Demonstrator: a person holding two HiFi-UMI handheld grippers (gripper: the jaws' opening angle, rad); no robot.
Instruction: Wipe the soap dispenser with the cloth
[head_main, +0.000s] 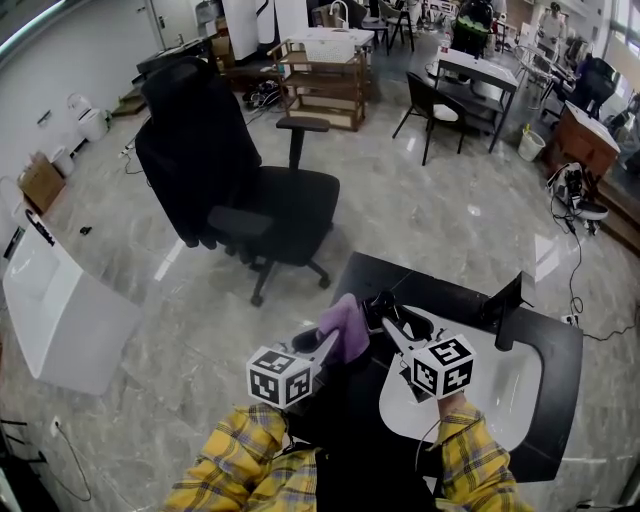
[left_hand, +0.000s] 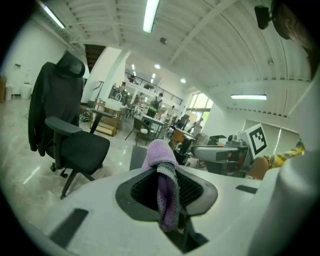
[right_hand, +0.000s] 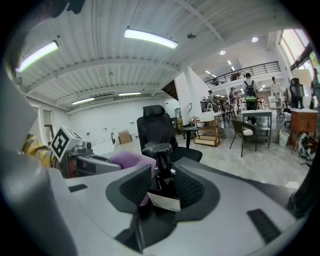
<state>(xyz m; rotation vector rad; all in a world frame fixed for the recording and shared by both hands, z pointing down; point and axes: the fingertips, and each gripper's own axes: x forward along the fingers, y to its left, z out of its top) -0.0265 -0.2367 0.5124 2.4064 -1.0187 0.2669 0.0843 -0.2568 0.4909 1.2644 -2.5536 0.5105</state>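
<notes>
One black dispenser (right_hand: 161, 167) stands upright between the right gripper's (right_hand: 162, 189) jaws, which are clamped on its body, with the pump head on top. Just beside it is the purple cloth (left_hand: 163, 167), pinched tight in the left gripper's (left_hand: 169, 195) jaws and sticking out past them. Whether cloth and dispenser touch, I cannot tell. Both are held up over a black worktop (head_main: 455, 295) with a white sink (head_main: 505, 395). A black chair (head_main: 235, 190) stands on the floor behind.
</notes>
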